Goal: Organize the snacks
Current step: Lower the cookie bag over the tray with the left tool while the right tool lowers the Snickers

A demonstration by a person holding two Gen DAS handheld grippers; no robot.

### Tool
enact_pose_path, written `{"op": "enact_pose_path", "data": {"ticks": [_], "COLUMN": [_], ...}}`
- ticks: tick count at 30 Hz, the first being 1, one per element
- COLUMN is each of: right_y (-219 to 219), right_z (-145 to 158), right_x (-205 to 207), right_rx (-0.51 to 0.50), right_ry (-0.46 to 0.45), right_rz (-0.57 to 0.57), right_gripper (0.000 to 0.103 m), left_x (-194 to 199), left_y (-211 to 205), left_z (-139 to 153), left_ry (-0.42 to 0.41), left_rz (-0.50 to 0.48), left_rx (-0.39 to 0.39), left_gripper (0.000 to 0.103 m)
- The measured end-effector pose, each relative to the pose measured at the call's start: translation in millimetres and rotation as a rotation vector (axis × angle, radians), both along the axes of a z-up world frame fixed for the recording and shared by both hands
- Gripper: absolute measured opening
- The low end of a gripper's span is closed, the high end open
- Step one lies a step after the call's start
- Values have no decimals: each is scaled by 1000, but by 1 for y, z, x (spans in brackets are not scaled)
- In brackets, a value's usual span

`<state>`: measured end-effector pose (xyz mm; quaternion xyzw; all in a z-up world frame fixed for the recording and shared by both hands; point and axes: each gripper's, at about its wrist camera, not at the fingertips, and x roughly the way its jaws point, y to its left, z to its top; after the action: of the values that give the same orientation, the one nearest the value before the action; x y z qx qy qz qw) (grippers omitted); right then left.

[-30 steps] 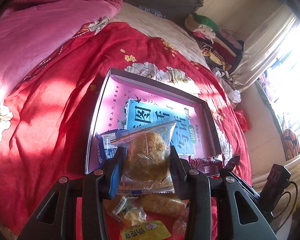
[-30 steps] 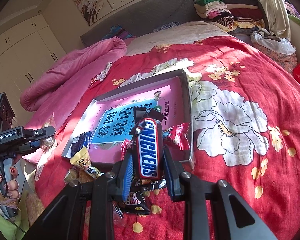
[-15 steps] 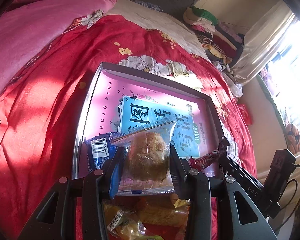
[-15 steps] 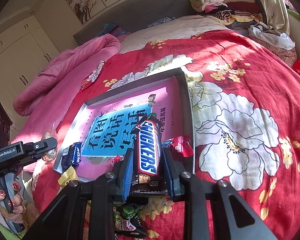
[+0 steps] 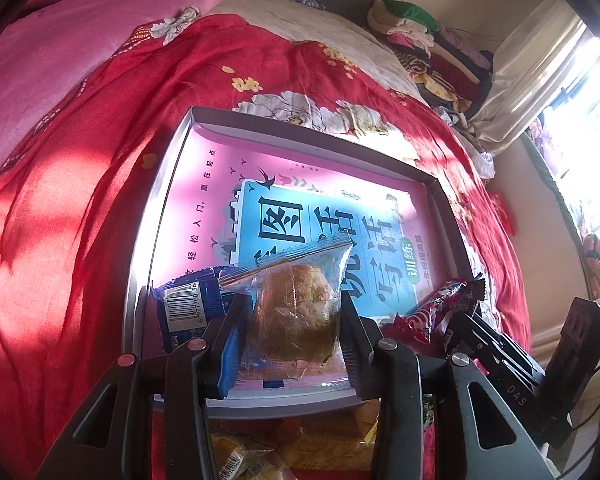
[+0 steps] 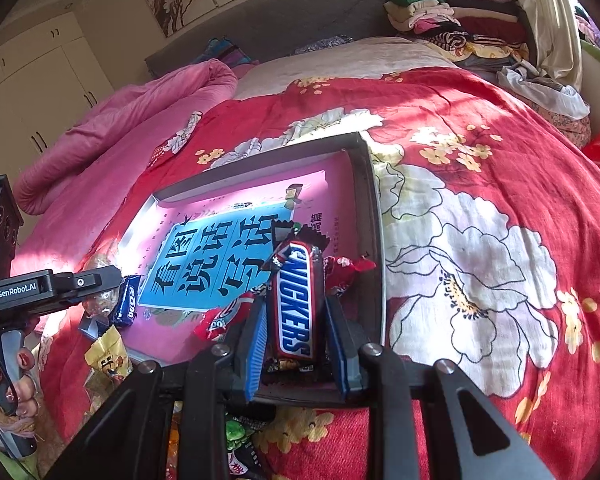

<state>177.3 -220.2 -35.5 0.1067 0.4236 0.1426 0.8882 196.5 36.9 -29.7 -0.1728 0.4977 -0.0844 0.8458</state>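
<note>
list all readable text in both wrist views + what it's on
"SNICKERS": bar held by the right gripper.
"GenRobot.AI": left gripper body.
"看图说话写话": blue book cover in the tray.
"DAS": right gripper body.
Barcode digits on the blue packet: partly legible only.
Small cover print: too small.

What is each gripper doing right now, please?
Left gripper: closed on the clear-wrapped cake.
Right gripper: closed on the Snickers bar.

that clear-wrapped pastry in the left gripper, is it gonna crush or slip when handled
The pastry packet looks crumbly inside thin clear film, so a hard squeeze would probably crush it. The film looks glossy and loose, so it may slide in the left gripper. It is likely light, and its free top edge floppy.
</note>
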Motion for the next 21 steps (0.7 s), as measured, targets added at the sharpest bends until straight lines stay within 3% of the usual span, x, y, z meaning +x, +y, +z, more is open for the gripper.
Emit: {"op": "enact_pose_path", "data": {"ticks": [9,21], "right_y": [1,-1], "right_z": [1,4], "right_x": [-10,-23], "right_rx": [4,5], "right_ry": [-3,-12], "right_rz": [1,-11], "right_gripper": [29,29], "left_x": [1,0], "left_y": [-11,-38], "left_z": [-6,-11], "left_ry": [-3,13], "left_rz": [-20,-84], "left_rx": [41,30], "left_gripper": [44,44]}}
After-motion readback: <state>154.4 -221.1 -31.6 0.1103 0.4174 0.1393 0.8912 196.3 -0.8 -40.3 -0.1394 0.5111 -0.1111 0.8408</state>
